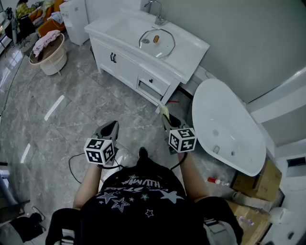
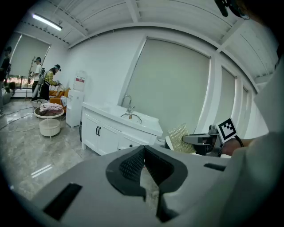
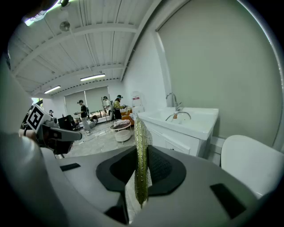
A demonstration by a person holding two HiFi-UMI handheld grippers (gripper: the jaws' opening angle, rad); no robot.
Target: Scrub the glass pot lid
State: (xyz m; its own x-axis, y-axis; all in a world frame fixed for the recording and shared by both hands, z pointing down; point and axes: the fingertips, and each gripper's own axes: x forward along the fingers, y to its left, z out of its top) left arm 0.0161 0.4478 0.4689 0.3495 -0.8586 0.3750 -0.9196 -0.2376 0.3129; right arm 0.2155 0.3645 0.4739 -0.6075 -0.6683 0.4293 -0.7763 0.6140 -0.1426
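The glass pot lid [image 1: 157, 42] lies in the white sink basin, far ahead of me; it also shows small in the left gripper view [image 2: 131, 117] and the right gripper view [image 3: 179, 116]. My right gripper [image 1: 165, 118] is shut on a yellow-green mesh scrub pad [image 3: 141, 159], which stands on edge between the pads and sticks out past them [image 1: 164, 110]. My left gripper [image 1: 111, 128] is shut with nothing in it, its pads meeting at the tip [image 2: 143, 148]. Both are held near my waist above the floor, well short of the sink.
The white vanity cabinet [image 1: 138, 72] with a faucet [image 1: 155, 12] stands against the wall. A white tub [image 1: 229, 129] sits to its right, and cardboard boxes [image 1: 260, 179] lie beyond it. A basket of cloth [image 1: 48, 52] is at far left. A cable [image 1: 71, 167] trails on the floor.
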